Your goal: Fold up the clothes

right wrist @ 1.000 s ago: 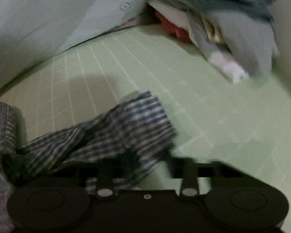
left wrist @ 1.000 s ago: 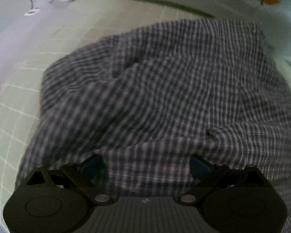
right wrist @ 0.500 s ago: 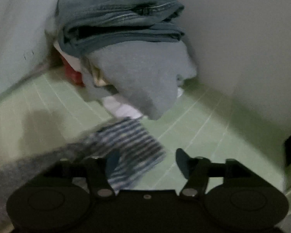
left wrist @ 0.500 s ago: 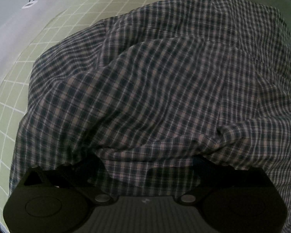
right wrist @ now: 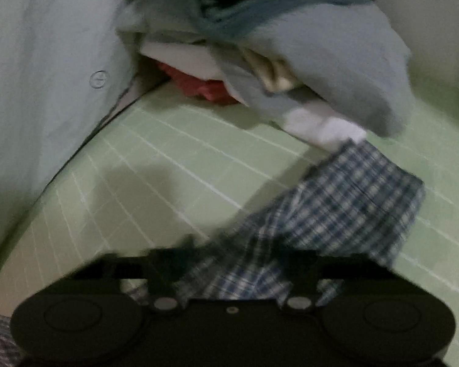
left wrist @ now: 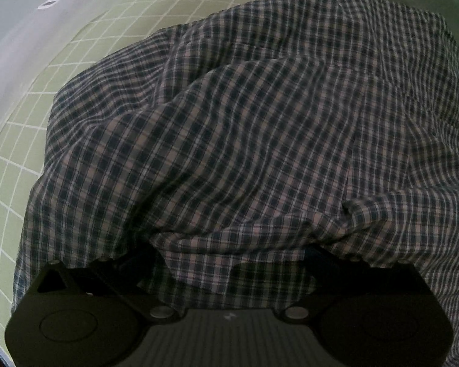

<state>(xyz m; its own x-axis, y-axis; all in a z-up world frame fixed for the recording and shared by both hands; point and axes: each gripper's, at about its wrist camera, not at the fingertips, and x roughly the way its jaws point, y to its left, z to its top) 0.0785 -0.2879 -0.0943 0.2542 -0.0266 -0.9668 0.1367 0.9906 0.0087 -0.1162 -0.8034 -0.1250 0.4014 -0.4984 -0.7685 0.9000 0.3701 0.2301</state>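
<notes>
A dark plaid shirt [left wrist: 244,122] lies bunched on the green gridded mat [left wrist: 137,9] and fills the left wrist view. My left gripper [left wrist: 229,250] points down onto it with its jaws spread wide. Both fingertips are buried under a fold, and nothing is pinched between them. In the blurred right wrist view, the shirt's plaid sleeve [right wrist: 352,202] stretches away to the right over the mat [right wrist: 168,168]. My right gripper [right wrist: 232,260] is closing, with the near part of the sleeve between its jaws.
A pile of folded clothes [right wrist: 321,61], with denim on top and red and white pieces below, stands at the far side, just beyond the sleeve's end. A pale blue buttoned garment [right wrist: 46,61] lies along the left edge. It also shows in the left wrist view [left wrist: 15,46].
The right gripper opened, let the sleeve go while swinging toward the pile, then swung back and closed on the sleeve again. The sleeve now reaches right. The left gripper stayed over the shirt.
</notes>
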